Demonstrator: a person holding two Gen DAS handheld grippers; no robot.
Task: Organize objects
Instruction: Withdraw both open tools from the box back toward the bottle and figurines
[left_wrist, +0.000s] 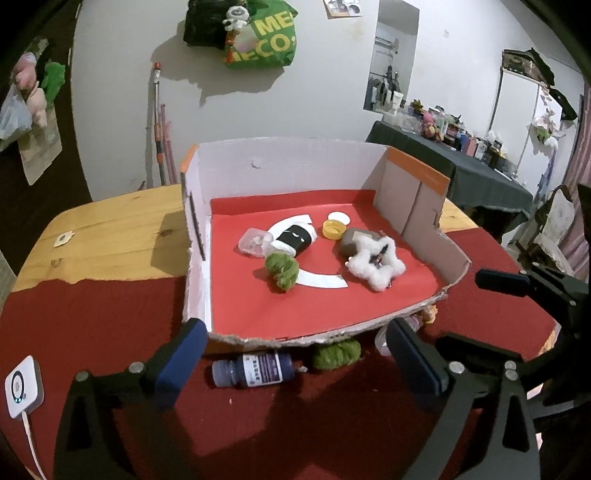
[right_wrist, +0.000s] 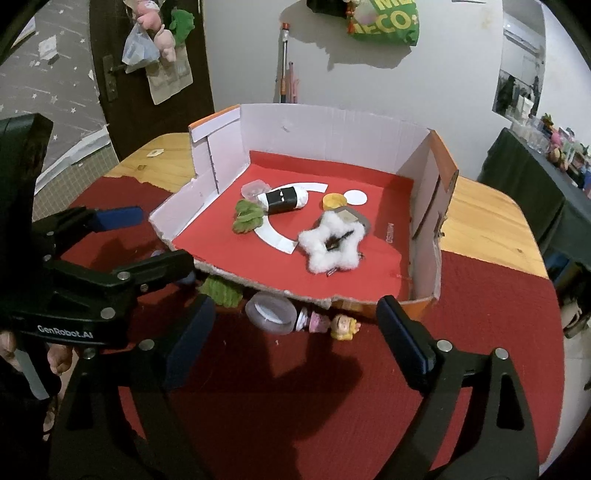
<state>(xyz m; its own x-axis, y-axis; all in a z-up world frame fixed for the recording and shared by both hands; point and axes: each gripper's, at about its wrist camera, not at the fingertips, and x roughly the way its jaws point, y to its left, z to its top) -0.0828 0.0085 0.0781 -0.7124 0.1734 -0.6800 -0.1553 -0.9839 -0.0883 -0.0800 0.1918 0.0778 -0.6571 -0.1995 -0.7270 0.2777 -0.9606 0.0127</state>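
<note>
Two tongs, left tongs (left_wrist: 291, 363) and right tongs (right_wrist: 295, 339), stand wide, empty. One box (left_wrist: 288, 162) on the bench (left_wrist: 110, 229) holds one white star (left_wrist: 376, 264); one purple bottle (left_wrist: 253, 369) lies outside its torn front edge.

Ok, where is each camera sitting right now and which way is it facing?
Left wrist: on the left hand-held gripper, angled down at the cardboard box; its own open blue-padded fingers show, plus the right hand-held gripper at the right edge.
Right wrist: on the right hand-held gripper, angled down at the box from further right; its own open fingers show, plus the left gripper and a hand at the left edge.
Shared: box, white fluffy star, green yarn ball, red cloth.
</note>
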